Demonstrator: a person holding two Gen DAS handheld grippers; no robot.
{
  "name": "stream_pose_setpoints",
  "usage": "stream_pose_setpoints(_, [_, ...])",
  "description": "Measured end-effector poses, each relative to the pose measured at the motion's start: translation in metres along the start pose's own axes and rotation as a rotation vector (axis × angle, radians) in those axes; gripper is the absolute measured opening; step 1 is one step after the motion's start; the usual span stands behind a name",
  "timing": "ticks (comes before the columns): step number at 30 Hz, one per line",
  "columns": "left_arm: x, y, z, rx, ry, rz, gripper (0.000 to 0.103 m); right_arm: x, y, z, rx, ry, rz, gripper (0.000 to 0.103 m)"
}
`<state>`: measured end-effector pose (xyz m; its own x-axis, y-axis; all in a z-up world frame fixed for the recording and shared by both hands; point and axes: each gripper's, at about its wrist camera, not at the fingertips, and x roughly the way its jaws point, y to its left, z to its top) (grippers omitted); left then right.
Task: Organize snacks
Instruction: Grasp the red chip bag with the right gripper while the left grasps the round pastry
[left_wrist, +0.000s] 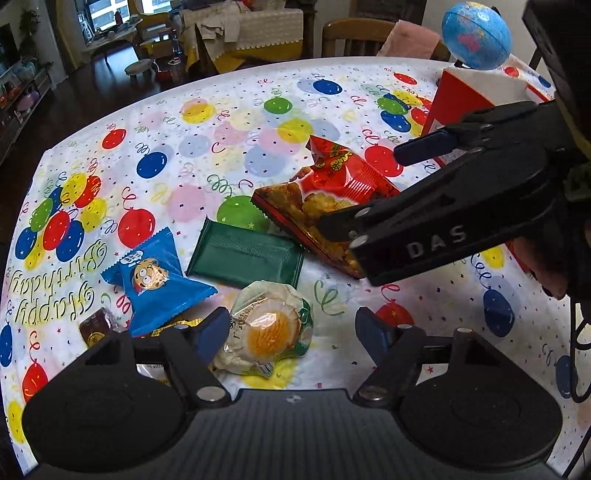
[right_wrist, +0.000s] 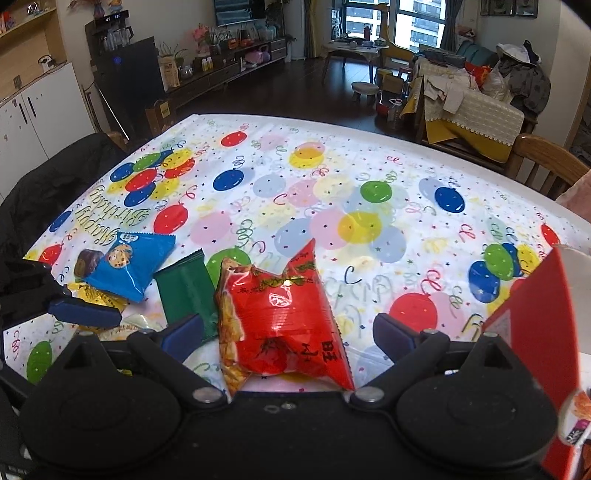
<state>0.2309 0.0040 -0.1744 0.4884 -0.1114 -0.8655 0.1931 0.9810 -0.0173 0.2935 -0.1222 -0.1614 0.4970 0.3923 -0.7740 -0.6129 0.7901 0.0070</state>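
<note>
The tablecloth (left_wrist: 236, 122) read "Happy Birthday" in looping gold script. The right tool's (left_wrist: 364, 192) black arm carried white letters "DAS". The snack wrappers' print stayed unreadable.

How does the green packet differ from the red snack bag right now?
The green packet is flat, plain and opaque; the red snack bag is puffed, printed, with a clear side showing the snacks. The green packet lies outside both tools; the red bag sits between the right tool's open fingers. Both lie sealed on the tablecloth.
</note>
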Motion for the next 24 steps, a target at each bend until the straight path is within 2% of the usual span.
stream_pose_setpoints(3, [0.003, -0.001, -0.001, 0.012, 0.003, 0.017, 0.074, 0.008, 0.003, 0.0, -0.016, 0.012, -0.007, 0.099])
stream_pose_setpoints(4, [0.005, -0.001, -0.001, 0.018, 0.005, 0.029, 0.071, 0.01, 0.004, 0.0, -0.019, 0.012, -0.012, 0.099])
stream_pose_setpoints(7, [0.011, 0.001, 0.0, 0.017, 0.015, 0.072, 0.059, 0.014, 0.005, 0.0, -0.012, 0.014, -0.021, 0.092])
stream_pose_setpoints(9, [0.013, 0.003, 0.002, 0.007, 0.014, 0.083, 0.055, 0.015, 0.004, 0.001, -0.001, 0.012, -0.026, 0.085])
stream_pose_setpoints(16, [0.014, 0.008, 0.002, -0.012, 0.016, 0.091, 0.048, 0.011, 0.005, -0.002, 0.015, 0.006, -0.011, 0.067])
stream_pose_setpoints(24, [0.006, 0.018, -0.002, -0.083, 0.015, 0.08, 0.042, -0.009, 0.004, -0.01, 0.069, -0.015, -0.023, 0.063])
